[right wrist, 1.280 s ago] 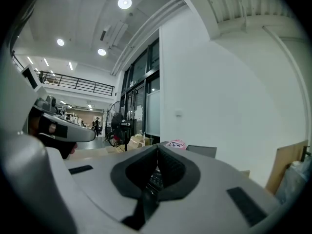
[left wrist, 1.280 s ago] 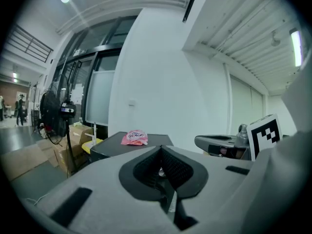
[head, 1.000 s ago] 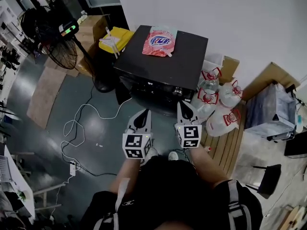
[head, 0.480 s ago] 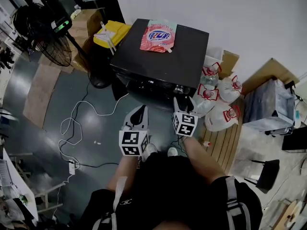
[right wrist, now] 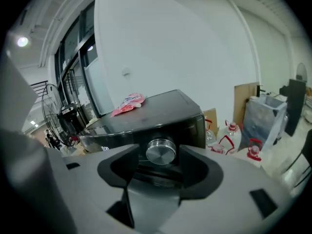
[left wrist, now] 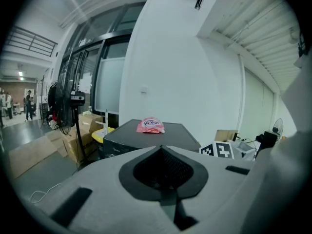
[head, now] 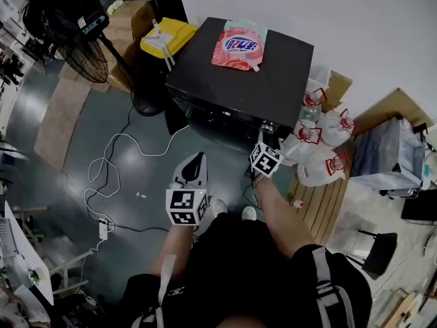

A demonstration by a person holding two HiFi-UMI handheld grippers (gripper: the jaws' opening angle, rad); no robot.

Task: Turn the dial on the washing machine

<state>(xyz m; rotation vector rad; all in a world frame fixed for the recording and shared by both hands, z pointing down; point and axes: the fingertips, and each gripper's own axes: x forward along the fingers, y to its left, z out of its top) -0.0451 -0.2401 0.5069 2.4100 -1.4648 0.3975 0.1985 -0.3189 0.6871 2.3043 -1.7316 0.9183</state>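
I'm in a test lab or workshop-type space, not a home. Washing machine [head: 246,80] stands free on a bare grey floor [head: 75,142] w/ loose cables [head: 113,169] & a power strip [head: 104,229]. Also a big pedestal fan [head: 85,60], cardboard boxes [head: 126,29], water jugs [head: 321,166] on a wood pallet [head: 317,210], and glass partition walls [left wrist: 105,82].

Grey glossy floor [head: 75,139]. Standing on it we log a black washing machine [head: 239,80] with a pink pouch [head: 237,45] flat on its top, and a pedestal fan [head: 87,61] to its left. A white cable [head: 116,137] loops to a power strip [head: 104,229]. To the right, a wooden pallet [head: 321,209] bears water jugs [head: 319,171].
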